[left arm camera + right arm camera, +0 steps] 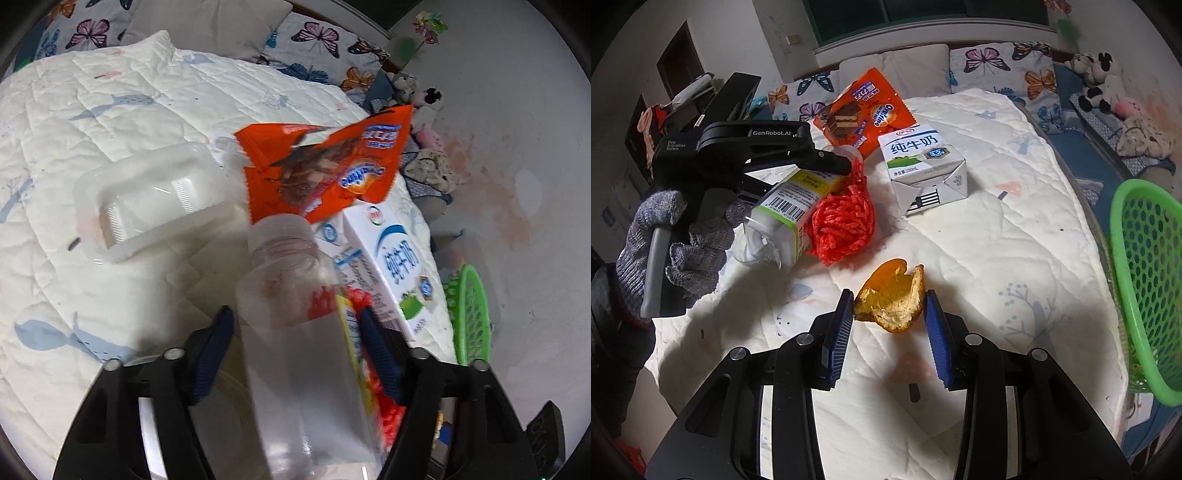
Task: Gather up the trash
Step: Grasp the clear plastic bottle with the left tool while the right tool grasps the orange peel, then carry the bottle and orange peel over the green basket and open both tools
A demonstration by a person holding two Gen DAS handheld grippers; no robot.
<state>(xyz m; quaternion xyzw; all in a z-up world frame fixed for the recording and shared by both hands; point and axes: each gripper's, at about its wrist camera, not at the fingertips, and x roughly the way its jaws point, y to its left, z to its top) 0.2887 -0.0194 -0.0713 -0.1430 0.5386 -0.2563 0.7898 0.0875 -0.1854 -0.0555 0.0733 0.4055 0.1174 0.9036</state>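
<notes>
Looking along the left gripper, its jaws grip a clear plastic bottle across the body, lifted above the quilt. It seems empty, so light, slick and springy; a hold on the labelled middle looks safest. An orange wrapper, milk carton and clear tray lie beyond, with the green basket at the bed's edge.

From the right gripper, the jaws stand wide around an orange peel on the quilt, pads near each side. It looks soft, light and crumbly. A red net touches the bottle.
</notes>
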